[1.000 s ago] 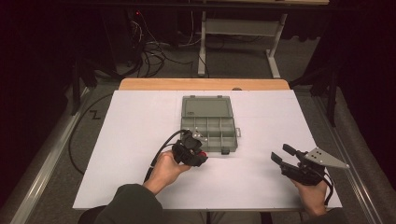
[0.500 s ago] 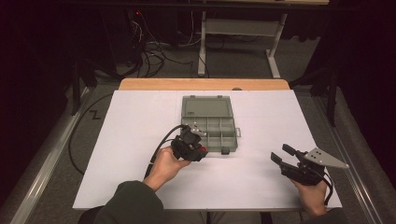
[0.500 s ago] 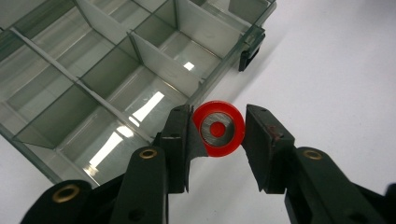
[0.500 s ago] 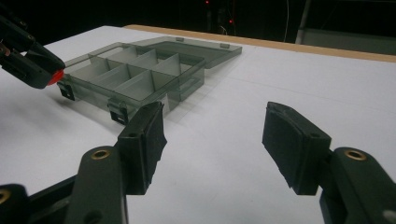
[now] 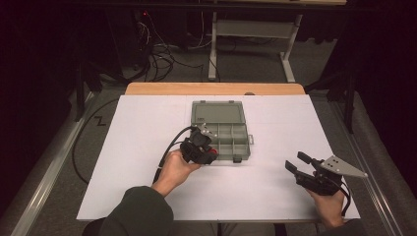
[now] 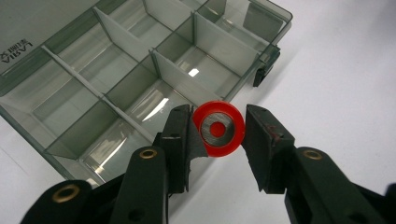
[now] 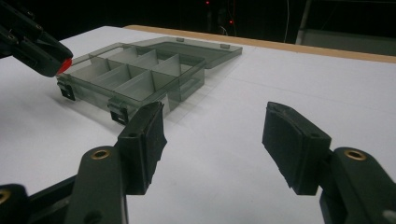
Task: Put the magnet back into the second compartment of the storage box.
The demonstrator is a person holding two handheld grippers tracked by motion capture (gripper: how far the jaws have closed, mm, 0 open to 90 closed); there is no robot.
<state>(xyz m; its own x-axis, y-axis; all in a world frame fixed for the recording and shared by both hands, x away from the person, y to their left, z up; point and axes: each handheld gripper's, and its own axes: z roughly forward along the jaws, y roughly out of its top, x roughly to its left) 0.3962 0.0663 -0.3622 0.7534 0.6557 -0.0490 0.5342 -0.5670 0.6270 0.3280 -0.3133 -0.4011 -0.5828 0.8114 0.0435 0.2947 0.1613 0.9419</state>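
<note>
At centre of the high view, a bench covered by a white sheet, with a strip of bare wood showing along its far edge. Grey carpet floor around it; dark room beyond. Upper part of frame: a tangle of cables on the floor at left, and the white legs of a frame at centre-right. Mid-bench: a clear grey compartment box, lid lying open and flat toward the top of frame. Left hand-held gripper sits at the box's lower left corner, clenched on a red ring with a metal centre; in the left gripper view the ring hangs just past the box's near edge, over white sheet. Right hand-held gripper, lower right of frame, well apart from the box, jaws released and bare.
</note>
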